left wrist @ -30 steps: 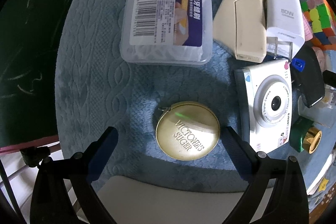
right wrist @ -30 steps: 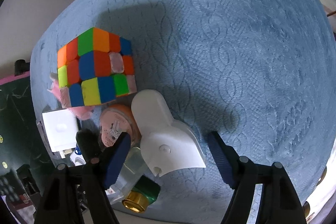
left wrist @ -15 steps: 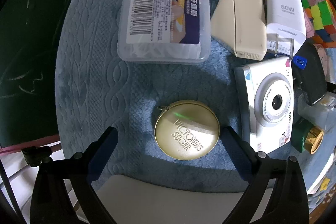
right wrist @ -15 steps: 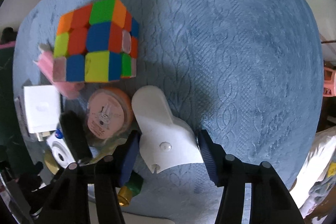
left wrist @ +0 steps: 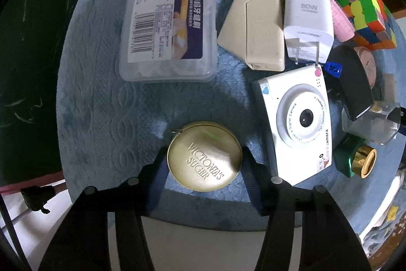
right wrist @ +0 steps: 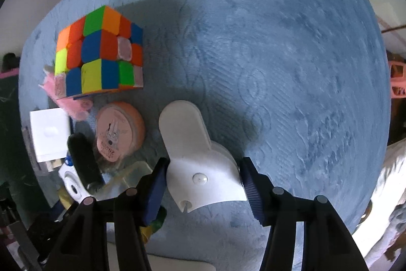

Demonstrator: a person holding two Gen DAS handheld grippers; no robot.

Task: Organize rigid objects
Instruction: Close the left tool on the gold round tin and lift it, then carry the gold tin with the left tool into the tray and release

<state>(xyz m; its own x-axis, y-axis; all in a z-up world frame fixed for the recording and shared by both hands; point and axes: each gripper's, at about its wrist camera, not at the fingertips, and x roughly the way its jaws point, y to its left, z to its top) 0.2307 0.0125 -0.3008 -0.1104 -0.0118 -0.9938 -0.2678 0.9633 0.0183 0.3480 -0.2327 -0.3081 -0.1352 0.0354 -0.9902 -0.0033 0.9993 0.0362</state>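
Gold tin lies flat on blue surface, left gripper clamped across it; right gripper clamped on white plastic piece. Lift both straight, clear of digital camera.

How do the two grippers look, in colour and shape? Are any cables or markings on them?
Both look alike. The left gripper and the right gripper have matte black angular arms with round grey screw heads, ending in flat dark blue ribbed fingers. No cables, markings or sleeves show.
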